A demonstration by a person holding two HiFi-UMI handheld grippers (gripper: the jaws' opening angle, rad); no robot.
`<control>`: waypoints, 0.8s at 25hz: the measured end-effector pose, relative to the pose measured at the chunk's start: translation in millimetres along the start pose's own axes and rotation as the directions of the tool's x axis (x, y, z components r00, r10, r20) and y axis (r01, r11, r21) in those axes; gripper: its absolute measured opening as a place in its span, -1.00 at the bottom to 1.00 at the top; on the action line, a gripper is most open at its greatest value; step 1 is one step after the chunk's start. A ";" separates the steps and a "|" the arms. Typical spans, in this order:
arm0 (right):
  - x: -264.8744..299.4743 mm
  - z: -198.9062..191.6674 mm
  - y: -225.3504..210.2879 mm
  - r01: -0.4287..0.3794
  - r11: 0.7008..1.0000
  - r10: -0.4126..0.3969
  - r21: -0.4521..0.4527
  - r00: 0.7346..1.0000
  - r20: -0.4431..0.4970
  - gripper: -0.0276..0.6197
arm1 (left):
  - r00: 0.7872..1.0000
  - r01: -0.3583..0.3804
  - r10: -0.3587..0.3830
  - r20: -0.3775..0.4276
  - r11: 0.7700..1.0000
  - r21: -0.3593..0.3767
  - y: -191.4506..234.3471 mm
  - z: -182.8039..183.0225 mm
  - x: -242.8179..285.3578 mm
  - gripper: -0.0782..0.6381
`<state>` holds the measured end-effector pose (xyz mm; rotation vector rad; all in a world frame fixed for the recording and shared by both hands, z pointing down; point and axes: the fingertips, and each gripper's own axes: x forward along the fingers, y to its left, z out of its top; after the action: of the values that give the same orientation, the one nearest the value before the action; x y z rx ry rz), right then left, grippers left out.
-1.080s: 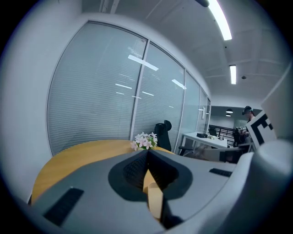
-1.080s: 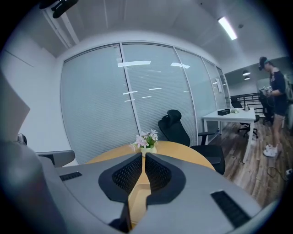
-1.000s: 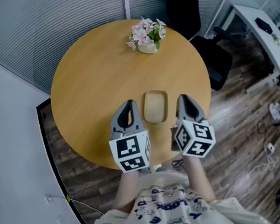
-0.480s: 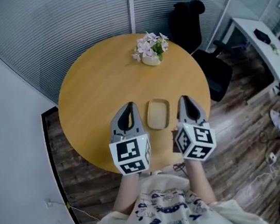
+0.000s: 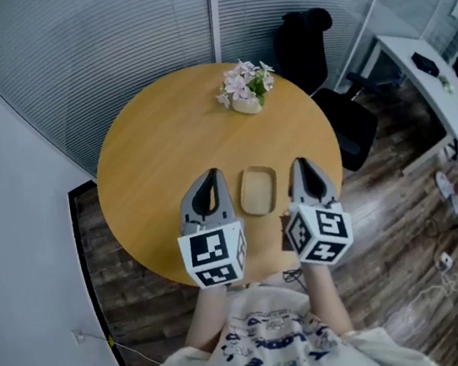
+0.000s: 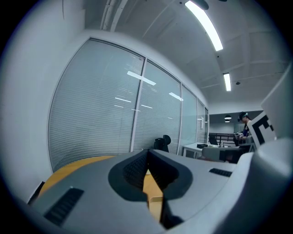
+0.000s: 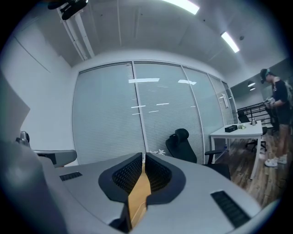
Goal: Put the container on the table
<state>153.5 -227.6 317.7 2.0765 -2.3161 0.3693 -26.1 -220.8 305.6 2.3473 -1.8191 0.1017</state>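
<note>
A shallow beige container (image 5: 258,190) with rounded corners lies flat on the round wooden table (image 5: 158,163), near its front edge. My left gripper (image 5: 211,176) sits just left of it and my right gripper (image 5: 299,164) just right of it, both apart from it. In the left gripper view the left gripper (image 6: 147,154) has its fingertips pressed together with nothing held. The right gripper (image 7: 143,157) looks the same in the right gripper view, with only tabletop showing through the slot behind its tips.
A small pot of pink flowers (image 5: 244,89) stands at the table's far side. A black office chair (image 5: 315,46) is behind the table at right, with a white desk (image 5: 432,84) beyond. Glass walls with blinds run along the back. A person (image 7: 276,114) stands far off.
The head view has shifted a little, so the table sits lower in the picture. Both grippers stay either side of the container, which has not moved.
</note>
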 end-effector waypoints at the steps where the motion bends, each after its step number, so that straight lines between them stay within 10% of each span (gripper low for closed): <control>1: -0.1 -0.6 0.6 -0.002 1.000 0.002 0.002 1.000 -0.001 -0.85 | 1.000 0.000 0.000 0.001 1.000 0.000 0.1 -0.1 -0.4 -0.77; 20: 4.0 -11.0 7.3 -0.012 1.000 0.012 -0.015 1.000 -0.027 -0.85 | 1.000 -0.004 0.004 -0.025 1.000 -0.020 6.9 -10.0 -1.2 -0.77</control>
<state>144.2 -228.8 327.7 2.0385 -2.3099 0.3757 -32.6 -219.6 315.9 2.3183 -1.8053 0.1117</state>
